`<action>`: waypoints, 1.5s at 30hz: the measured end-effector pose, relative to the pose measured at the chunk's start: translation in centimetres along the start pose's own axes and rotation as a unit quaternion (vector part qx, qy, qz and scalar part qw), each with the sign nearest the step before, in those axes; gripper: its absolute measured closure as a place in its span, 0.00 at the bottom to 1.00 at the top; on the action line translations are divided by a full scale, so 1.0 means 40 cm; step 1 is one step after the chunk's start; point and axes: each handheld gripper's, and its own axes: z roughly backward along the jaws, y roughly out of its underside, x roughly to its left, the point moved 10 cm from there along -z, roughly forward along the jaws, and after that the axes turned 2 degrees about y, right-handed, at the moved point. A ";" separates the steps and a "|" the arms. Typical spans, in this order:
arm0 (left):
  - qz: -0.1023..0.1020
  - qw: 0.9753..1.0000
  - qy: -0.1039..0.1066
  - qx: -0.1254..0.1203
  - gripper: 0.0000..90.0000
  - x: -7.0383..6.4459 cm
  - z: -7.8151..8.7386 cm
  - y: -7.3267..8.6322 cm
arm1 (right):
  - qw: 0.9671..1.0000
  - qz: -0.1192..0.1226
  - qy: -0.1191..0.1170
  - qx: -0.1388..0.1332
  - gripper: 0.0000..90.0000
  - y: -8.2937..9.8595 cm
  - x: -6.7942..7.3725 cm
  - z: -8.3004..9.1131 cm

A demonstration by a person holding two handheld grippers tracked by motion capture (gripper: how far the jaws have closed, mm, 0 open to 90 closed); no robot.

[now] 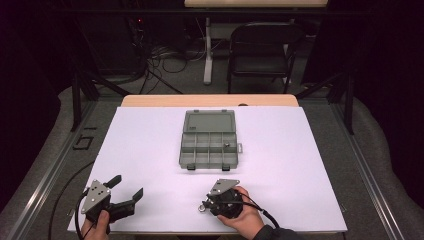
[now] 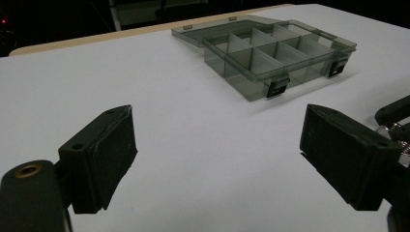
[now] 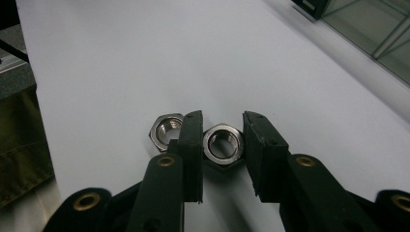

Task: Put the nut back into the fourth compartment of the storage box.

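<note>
With its jaws closed around one hex nut (image 3: pixel 223 144), the right gripper (image 3: pixel 222 145) should lift straight, clear of the neighbouring nut (image 3: pixel 166 129), while the left gripper (image 2: pixel 217 154) waits open.

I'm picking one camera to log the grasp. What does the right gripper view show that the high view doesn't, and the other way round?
The right gripper view alone shows two steel hex nuts, one between the fingers, the other just outside them. The high view alone shows the left gripper, open, and the whole open compartment box with a small item in one cell. Both show the white table and the right gripper.
</note>
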 end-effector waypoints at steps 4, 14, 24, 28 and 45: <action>0.000 1.000 0.000 0.004 0.14 0.001 0.002 0.002 | 1.000 -0.006 -0.001 -0.005 0.78 -0.005 0.000 0.008; 0.000 1.000 -0.001 0.000 0.14 -0.001 0.001 0.000 | 1.000 -0.013 0.002 -0.025 0.78 -0.023 -0.014 0.052; 0.000 1.000 -0.003 0.000 0.14 0.001 0.001 0.001 | 0.999 -0.025 0.014 -0.040 0.78 -0.039 -0.043 0.092; 0.001 1.000 -0.004 0.000 0.14 0.001 0.000 0.001 | 0.998 -0.034 0.011 -0.050 0.78 -0.054 -0.058 0.120; -0.001 1.000 -0.007 0.003 0.14 0.002 0.000 0.003 | 0.995 -0.068 0.027 -0.069 0.78 -0.112 -0.142 0.191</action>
